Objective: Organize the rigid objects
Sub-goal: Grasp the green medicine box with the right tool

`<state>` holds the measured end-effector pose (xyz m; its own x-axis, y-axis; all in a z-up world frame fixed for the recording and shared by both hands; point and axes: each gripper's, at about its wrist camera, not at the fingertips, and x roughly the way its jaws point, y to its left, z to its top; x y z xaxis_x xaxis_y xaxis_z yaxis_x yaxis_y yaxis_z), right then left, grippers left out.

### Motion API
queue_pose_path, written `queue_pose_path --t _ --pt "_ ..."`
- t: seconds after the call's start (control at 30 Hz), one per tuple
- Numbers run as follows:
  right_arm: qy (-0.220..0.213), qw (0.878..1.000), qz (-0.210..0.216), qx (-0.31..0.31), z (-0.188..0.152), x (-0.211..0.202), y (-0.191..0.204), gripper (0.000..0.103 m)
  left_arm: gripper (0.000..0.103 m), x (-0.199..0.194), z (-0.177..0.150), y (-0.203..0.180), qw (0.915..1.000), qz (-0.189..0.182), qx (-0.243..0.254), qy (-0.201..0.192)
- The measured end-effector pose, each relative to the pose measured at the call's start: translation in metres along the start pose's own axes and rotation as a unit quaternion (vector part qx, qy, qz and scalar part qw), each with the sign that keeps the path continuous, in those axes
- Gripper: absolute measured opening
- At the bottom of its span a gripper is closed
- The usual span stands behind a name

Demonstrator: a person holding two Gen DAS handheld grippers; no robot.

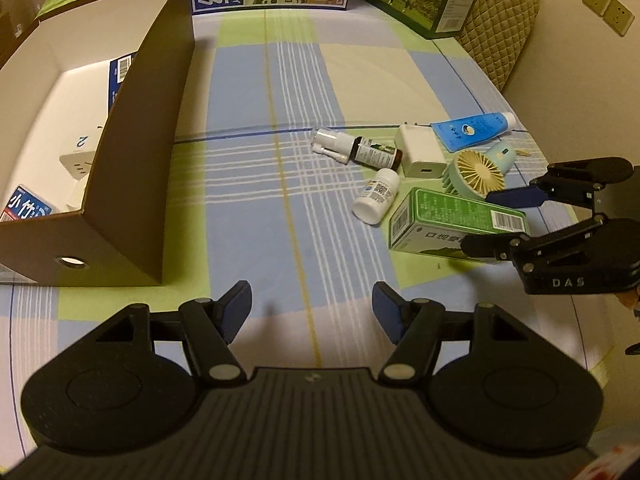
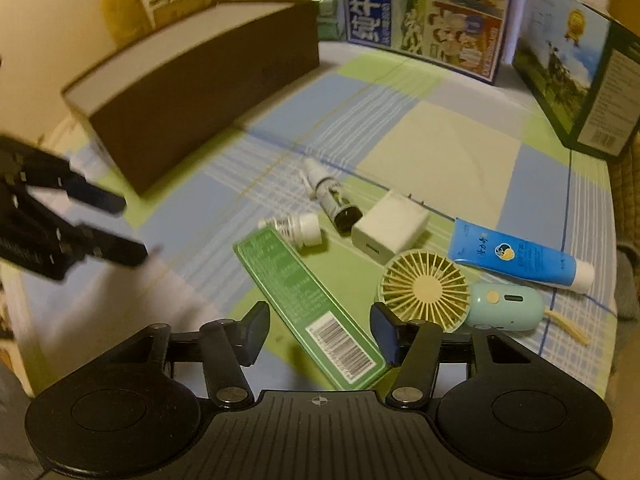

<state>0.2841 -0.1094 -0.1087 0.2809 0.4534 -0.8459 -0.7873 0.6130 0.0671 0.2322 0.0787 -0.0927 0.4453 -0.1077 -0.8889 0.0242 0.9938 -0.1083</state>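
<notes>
Below, a checked cloth (image 1: pixel 256 128) in blue and green covers the surface, bare at centre frame. Upper left stands the brown box (image 1: pixel 132 152). Right gripper (image 2: pixel 318 330), fingers apart, hovers over the green carton (image 2: pixel 308 308) lower centre; left gripper (image 1: pixel 312 312) hangs parted, empty

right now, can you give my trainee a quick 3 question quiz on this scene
1. True or false: the right tool is shut on the green box.
2. Which item touches the white charger? A) handheld fan B) cardboard bin C) milk carton
3. Fill in: the small white bottle is lying on its ____.

Key: 1 false, the tool is open with the box's end between its fingers; 2 A; 3 side.
</notes>
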Motion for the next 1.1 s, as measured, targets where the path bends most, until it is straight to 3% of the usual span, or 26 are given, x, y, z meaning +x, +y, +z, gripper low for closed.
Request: queue_pose_path --t 0.03,0.13,0.3,0.5,0.7,0.83,0.93,1.1 --pt "0.005 1.000 0.004 -0.007 -0.001 0.001 0.001 0.032 0.063 0.001 0.000 0.001 1.0000 0.000 0.000 0.001" --pt "0.024 1.000 0.011 -0.005 -0.006 -0.002 0.005 0.027 0.063 0.002 0.000 0.003 1.0000 -0.001 0.000 0.002" --pt "0.046 0.998 0.023 0.046 -0.018 -0.012 0.012 0.027 0.063 0.003 -0.001 0.004 1.0000 -0.006 0.004 0.004" --pt "0.040 0.994 0.008 0.098 -0.018 -0.014 0.017 0.034 0.063 0.006 -0.001 0.003 0.9998 -0.011 0.016 0.007" --pt "0.037 0.993 -0.028 0.106 -0.009 0.000 0.023 0.039 0.063 0.007 0.000 -0.001 0.9994 -0.016 0.031 0.005" --pt "0.033 0.993 -0.040 0.104 -0.010 0.005 0.027 0.038 0.063 0.007 0.002 -0.002 0.9990 -0.018 0.040 0.001" --pt "0.025 0.993 -0.048 0.106 -0.011 0.002 0.029 0.027 0.062 0.008 0.004 -0.004 0.9987 -0.020 0.046 -0.001" --pt "0.001 0.989 -0.068 0.135 -0.012 -0.016 0.024 0.027 0.061 0.012 0.010 -0.010 0.9977 -0.030 0.061 -0.004"
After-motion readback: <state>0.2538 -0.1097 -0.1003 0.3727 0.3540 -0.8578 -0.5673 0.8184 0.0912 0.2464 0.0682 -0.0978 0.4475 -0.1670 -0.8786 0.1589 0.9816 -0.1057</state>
